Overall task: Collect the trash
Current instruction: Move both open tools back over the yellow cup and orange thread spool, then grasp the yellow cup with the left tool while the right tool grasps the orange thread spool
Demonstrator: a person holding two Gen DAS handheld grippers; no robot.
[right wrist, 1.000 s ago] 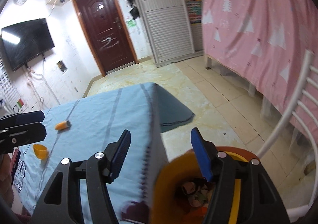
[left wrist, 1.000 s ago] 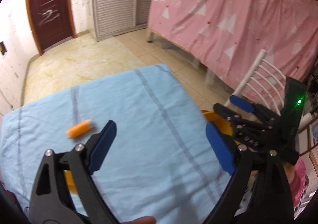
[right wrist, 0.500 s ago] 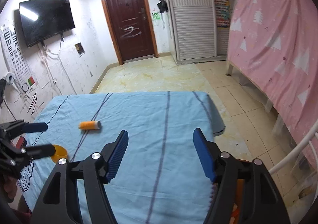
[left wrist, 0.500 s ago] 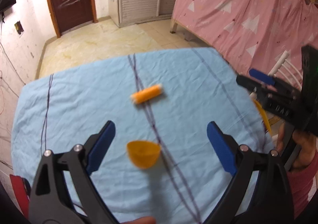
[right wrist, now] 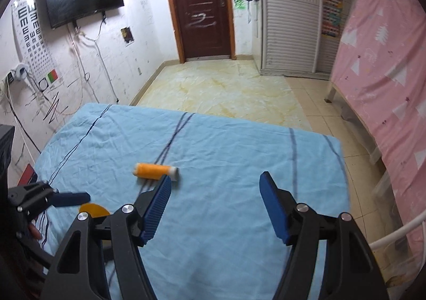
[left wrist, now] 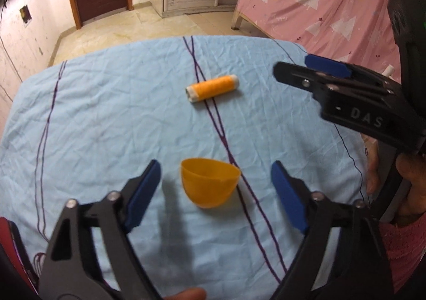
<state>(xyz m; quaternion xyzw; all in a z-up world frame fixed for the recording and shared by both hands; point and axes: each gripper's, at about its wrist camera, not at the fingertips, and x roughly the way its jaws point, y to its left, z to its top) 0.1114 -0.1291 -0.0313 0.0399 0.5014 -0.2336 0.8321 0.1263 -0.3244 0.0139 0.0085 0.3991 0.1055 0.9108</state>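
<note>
two orange items on blue sheet [left wrist: 106, 113], thread spool [left wrist: 212, 87], half shell [left wrist: 209, 184]

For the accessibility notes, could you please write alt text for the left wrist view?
The left gripper, jaws open and just closing, hangs over an orange half-shell cup on a light blue sheet; the pads do not touch the cup. Farther off lies an orange thread spool; the right gripper enters from the right.

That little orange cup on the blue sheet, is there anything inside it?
The orange cup lies tipped on the blue sheet, mouth facing away. The part of its inside that shows looks empty. Its near wall hides the bottom, so something small could sit there unseen.
</note>
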